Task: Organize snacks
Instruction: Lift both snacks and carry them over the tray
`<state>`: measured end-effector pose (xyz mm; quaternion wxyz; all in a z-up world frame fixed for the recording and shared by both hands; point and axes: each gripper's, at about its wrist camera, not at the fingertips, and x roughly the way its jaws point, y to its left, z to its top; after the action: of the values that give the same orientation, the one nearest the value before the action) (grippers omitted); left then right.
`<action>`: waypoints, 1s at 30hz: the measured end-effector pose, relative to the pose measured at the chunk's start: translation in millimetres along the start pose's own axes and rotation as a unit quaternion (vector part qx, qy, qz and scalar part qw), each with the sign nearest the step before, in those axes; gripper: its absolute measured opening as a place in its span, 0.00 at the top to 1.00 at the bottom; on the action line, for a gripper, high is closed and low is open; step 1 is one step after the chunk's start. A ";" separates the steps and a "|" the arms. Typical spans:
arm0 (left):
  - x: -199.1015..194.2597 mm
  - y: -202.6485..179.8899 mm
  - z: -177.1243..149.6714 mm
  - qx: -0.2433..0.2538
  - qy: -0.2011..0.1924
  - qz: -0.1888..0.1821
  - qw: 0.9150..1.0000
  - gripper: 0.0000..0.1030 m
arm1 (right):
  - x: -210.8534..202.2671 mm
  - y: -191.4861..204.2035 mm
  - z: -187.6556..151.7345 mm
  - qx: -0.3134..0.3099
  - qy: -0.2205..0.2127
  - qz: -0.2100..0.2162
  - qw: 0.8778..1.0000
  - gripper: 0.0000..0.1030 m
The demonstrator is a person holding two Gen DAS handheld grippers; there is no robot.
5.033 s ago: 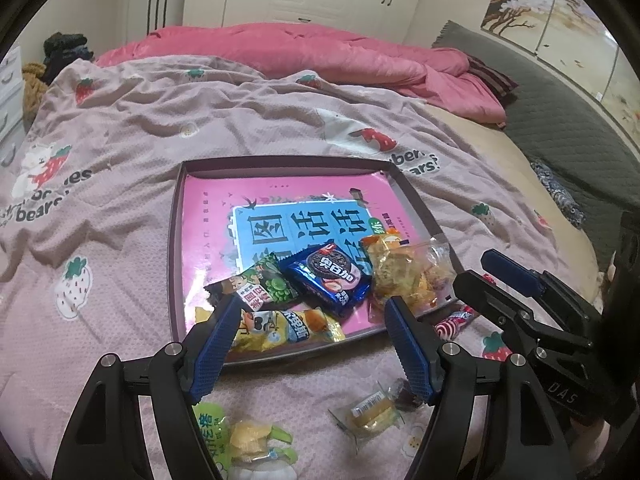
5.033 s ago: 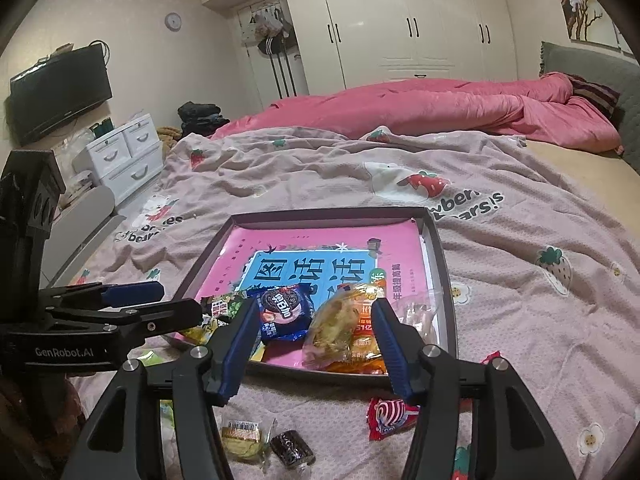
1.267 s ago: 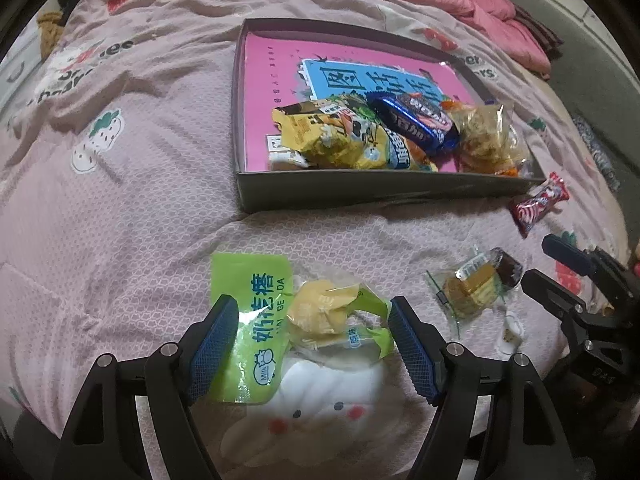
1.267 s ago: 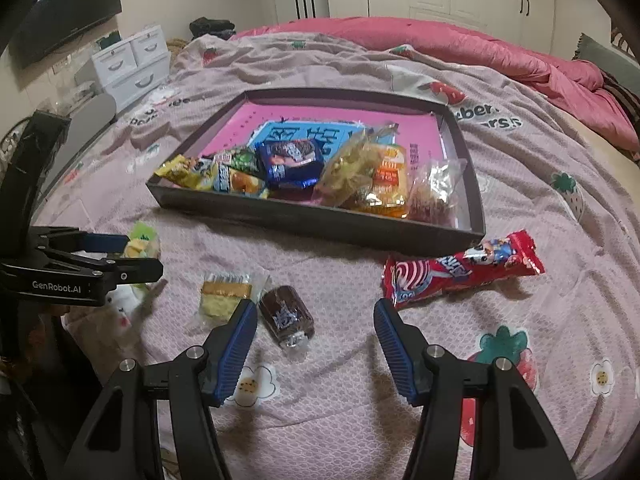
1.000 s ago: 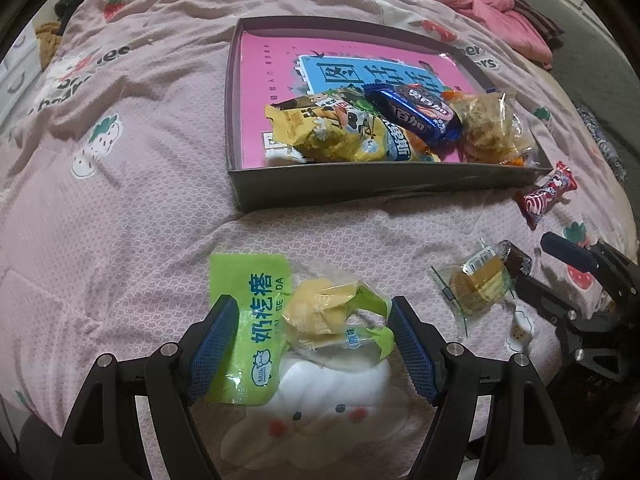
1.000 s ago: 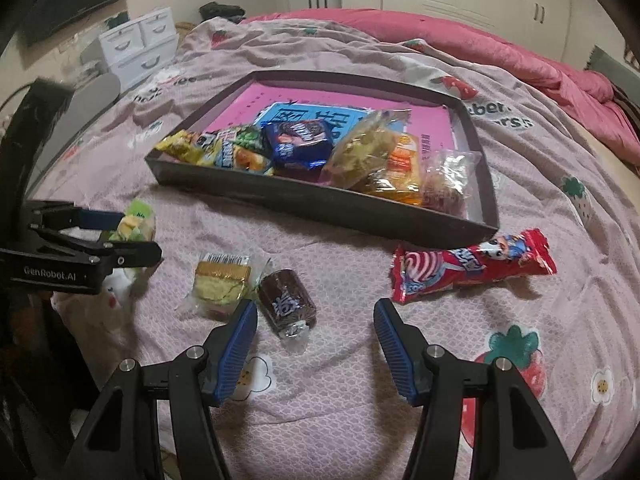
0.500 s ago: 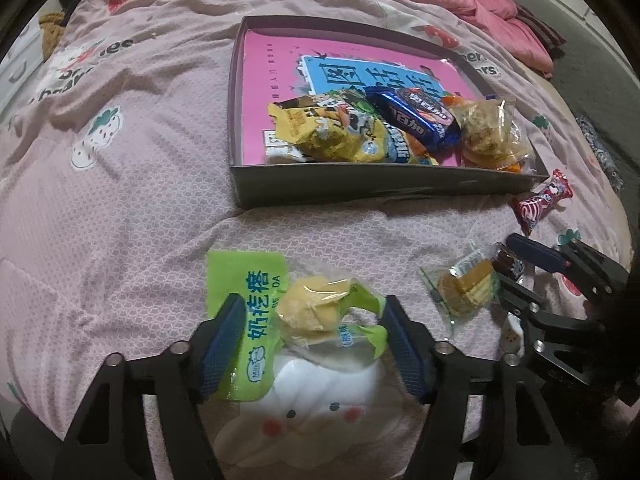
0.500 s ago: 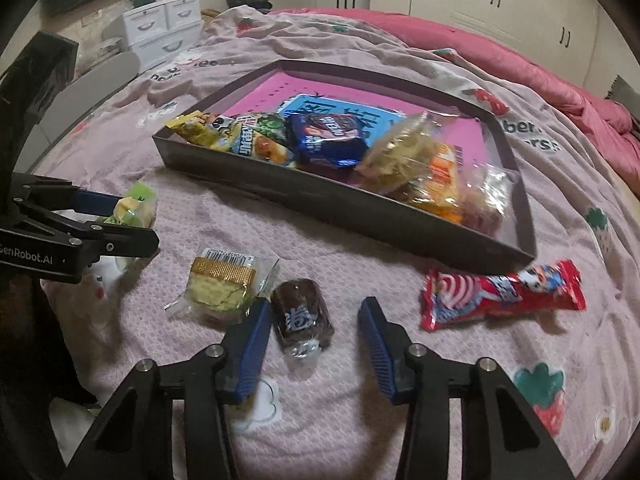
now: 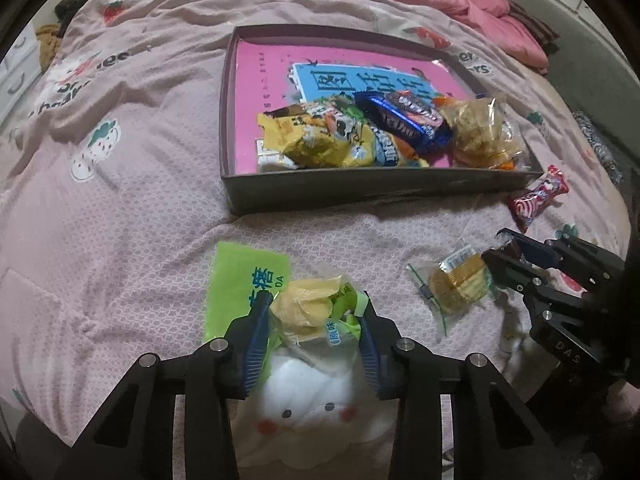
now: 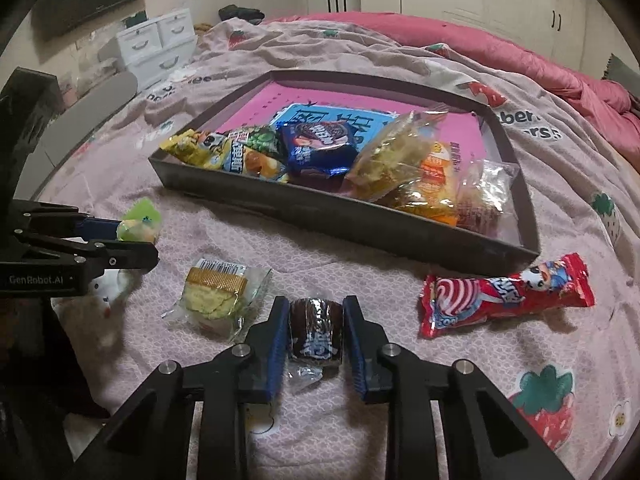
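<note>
Now both pickups are in hand: the left gripper (image 9: pixel 312 316) is clamped on the green bag (image 9: pixel 280 300), and the right gripper (image 10: pixel 316 330) seems closed on the brown cake (image 10: pixel 316 334), both near the tray (image 10: pixel 340 216). Lifting into it is called for next.

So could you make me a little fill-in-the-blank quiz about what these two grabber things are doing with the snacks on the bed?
1. The left gripper has its fingers closed on a ____ candy bag.
2. The right gripper is closed on a small ____ cake.
3. The red lollipop packet lies ____ the tray.
4. The blue cookie pack lies ____ the tray.

Missing words: green; chocolate; outside; inside
</note>
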<state>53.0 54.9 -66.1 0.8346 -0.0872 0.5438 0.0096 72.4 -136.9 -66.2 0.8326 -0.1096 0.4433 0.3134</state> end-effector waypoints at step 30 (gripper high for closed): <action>-66.7 -38.1 36.4 0.033 -0.102 -0.050 0.993 0.60 | -46.5 -31.1 15.1 0.070 -0.097 0.015 0.993 0.73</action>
<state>63.0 28.3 14.0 0.8878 -0.0857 0.4503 -0.0412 82.7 -173.9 -22.8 0.8726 -0.0138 0.3828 0.3030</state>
